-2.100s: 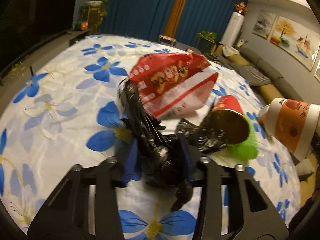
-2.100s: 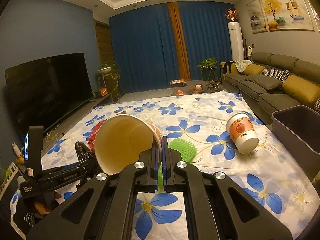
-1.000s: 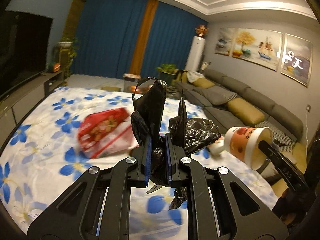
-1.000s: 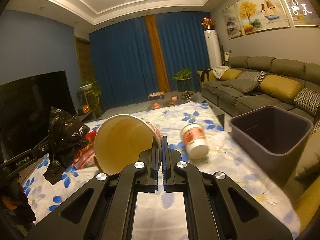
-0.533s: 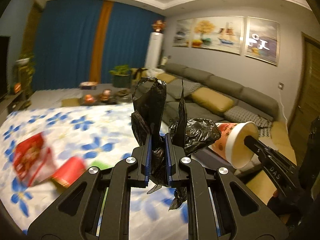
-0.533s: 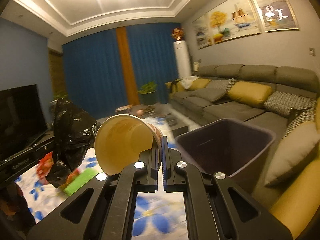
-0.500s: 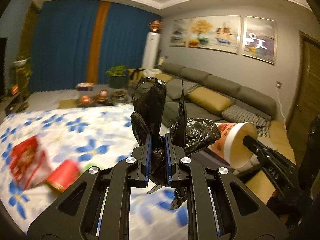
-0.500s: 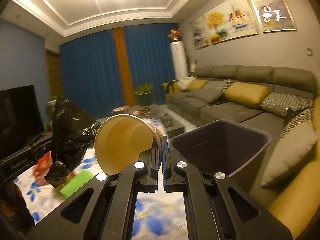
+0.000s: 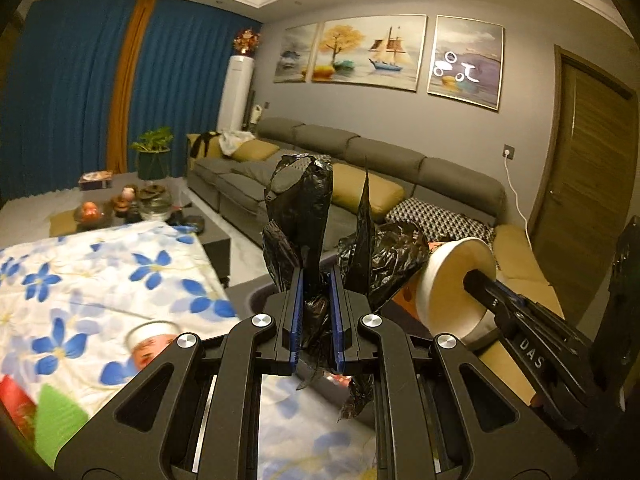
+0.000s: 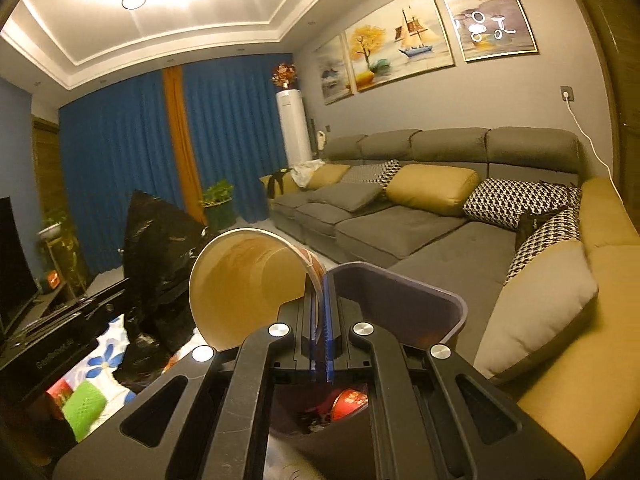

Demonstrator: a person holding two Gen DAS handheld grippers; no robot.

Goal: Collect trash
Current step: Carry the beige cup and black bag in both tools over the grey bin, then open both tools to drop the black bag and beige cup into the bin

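My left gripper is shut on a crumpled black plastic bag and holds it up in the air. My right gripper is shut on the rim of a large paper cup, held on its side over the dark grey trash bin. The cup and the right gripper also show at the right of the left wrist view, just beyond the bag. The bag shows in the right wrist view, left of the cup. Red trash lies inside the bin.
A table with a blue-flowered cloth lies to the left, with a paper cup, a green spiky ball and a red packet on it. A grey sofa with yellow cushions runs behind and right of the bin.
Both grippers have swung right, away from the table and toward the bin and sofa. The cup now hangs over the bin's opening. Both grips are unchanged.
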